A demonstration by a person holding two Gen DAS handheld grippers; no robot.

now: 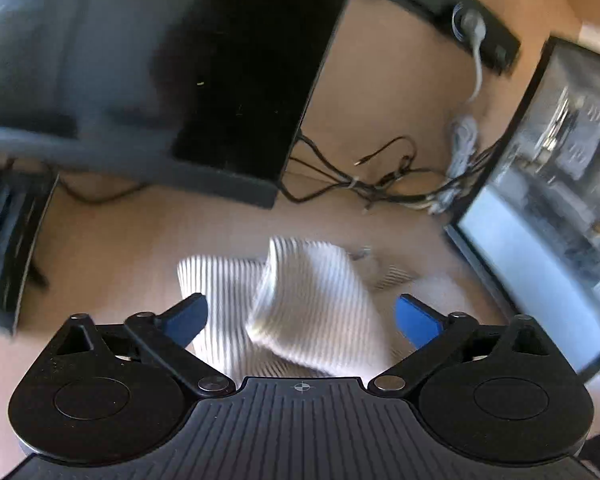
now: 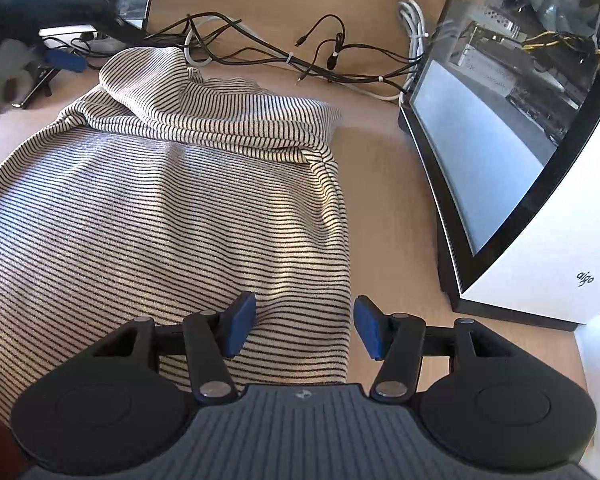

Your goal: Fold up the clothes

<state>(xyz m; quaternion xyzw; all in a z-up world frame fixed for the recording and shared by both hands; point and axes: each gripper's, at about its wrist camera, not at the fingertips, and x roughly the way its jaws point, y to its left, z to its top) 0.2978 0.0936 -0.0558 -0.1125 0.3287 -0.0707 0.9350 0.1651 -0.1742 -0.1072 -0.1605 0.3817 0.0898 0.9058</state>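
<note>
A white garment with thin black stripes (image 2: 172, 184) lies spread on the wooden desk (image 2: 384, 200), its far part folded over into a bunched ridge. My right gripper (image 2: 305, 326) is open and empty, low over the garment's near right edge. In the blurred left wrist view the same garment (image 1: 300, 304) shows bunched, with a raised fold between the fingers. My left gripper (image 1: 301, 317) is open wide above it and holds nothing. The left gripper also shows in the right wrist view (image 2: 62, 60) at the garment's far left corner.
A white computer case with a glass side panel (image 2: 500, 140) stands close on the right. A tangle of black and white cables (image 2: 300, 60) lies behind the garment. A dark monitor (image 1: 220, 60) and a keyboard (image 1: 4, 240) stand at the left.
</note>
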